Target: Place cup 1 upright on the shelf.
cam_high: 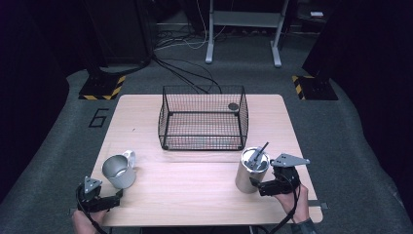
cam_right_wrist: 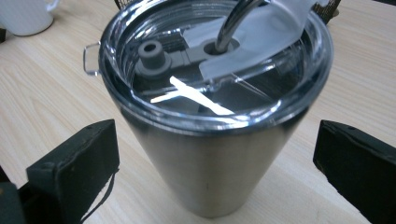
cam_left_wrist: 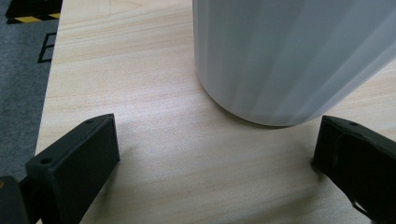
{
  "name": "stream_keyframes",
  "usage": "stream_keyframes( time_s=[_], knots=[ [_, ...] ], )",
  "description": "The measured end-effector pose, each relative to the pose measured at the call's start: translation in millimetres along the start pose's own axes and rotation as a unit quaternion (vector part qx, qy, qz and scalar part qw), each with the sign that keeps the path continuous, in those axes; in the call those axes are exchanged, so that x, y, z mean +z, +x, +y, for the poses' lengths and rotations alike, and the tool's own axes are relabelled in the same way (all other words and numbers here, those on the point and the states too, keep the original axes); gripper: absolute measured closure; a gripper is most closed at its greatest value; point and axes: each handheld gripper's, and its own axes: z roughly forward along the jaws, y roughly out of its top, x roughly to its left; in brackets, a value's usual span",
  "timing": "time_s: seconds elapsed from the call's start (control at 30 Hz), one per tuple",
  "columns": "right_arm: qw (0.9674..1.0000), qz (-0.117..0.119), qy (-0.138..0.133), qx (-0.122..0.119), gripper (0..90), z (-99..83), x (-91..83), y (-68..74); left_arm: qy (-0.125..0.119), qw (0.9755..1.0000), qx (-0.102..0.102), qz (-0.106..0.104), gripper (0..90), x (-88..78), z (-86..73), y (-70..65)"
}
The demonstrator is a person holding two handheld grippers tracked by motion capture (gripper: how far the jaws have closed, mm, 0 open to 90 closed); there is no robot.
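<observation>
A steel tumbler (cam_high: pixel 251 170) with a clear lid and a straw stands on the wooden table (cam_high: pixel 195 195) at the front right. My right gripper (cam_high: pixel 258 185) is open right beside it, and the tumbler (cam_right_wrist: pixel 212 121) sits between its spread jaws without touching them. A white mug (cam_high: pixel 119 170) with a handle stands at the front left. My left gripper (cam_high: pixel 116 197) is open just in front of the mug, whose white wall (cam_left_wrist: pixel 285 56) rises beyond the jaws.
A black wire basket (cam_high: pixel 203 118) stands at the middle back of the table, with a small dark disc (cam_high: pixel 233 106) at its far right corner. Bare wood lies between mug and tumbler. Cables and stands cross the floor behind.
</observation>
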Motion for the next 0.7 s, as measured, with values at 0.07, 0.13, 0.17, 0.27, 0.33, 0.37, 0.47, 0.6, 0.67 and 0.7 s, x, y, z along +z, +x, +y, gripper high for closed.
stream_keyframes(
  time_s=[0.07,0.13,0.17,0.27,0.33,0.37,0.47,0.6,0.67,0.7],
  knots=[
    [1.0000,-0.001,0.000,-0.002,0.0,1.9,1.5,0.3,0.000,1.0000,0.000,0.000,0.0,0.0,0.0,0.1],
    [1.0000,-0.003,-0.004,-0.001,0.0,4.8,3.2,1.2,0.000,1.0000,0.001,0.000,0.0,-0.1,0.0,0.1],
    [1.0000,-0.004,-0.005,-0.003,0.0,5.8,3.9,1.4,0.000,1.0000,-0.001,0.000,0.0,0.0,-0.1,-0.1],
    [0.9999,-0.008,-0.008,-0.005,0.0,8.9,6.5,3.2,0.000,1.0000,0.000,0.000,0.0,0.0,0.0,0.0],
    [0.9999,-0.011,-0.010,-0.005,0.0,10.6,8.1,4.3,0.000,1.0000,0.000,0.000,0.0,0.0,0.0,0.0],
    [0.9999,-0.013,-0.011,-0.003,0.0,11.5,8.8,5.1,0.001,1.0000,0.001,0.000,0.0,-0.1,0.0,0.2],
    [0.9997,-0.017,-0.018,-0.003,0.0,14.0,10.8,7.3,0.000,1.0000,0.000,0.000,0.0,0.0,0.0,0.1],
    [0.9994,-0.027,-0.020,0.004,0.0,16.3,13.1,10.1,0.000,1.0000,0.000,0.000,0.0,-0.1,-0.1,0.0],
    [0.9994,-0.028,-0.019,0.000,0.3,16.8,13.7,9.9,0.000,1.0000,0.000,0.000,0.0,-0.1,-0.1,0.1],
    [0.9993,-0.031,-0.020,0.001,1.4,17.0,13.9,10.2,0.000,1.0000,0.000,0.000,0.0,-0.1,0.0,0.1]
  ],
)
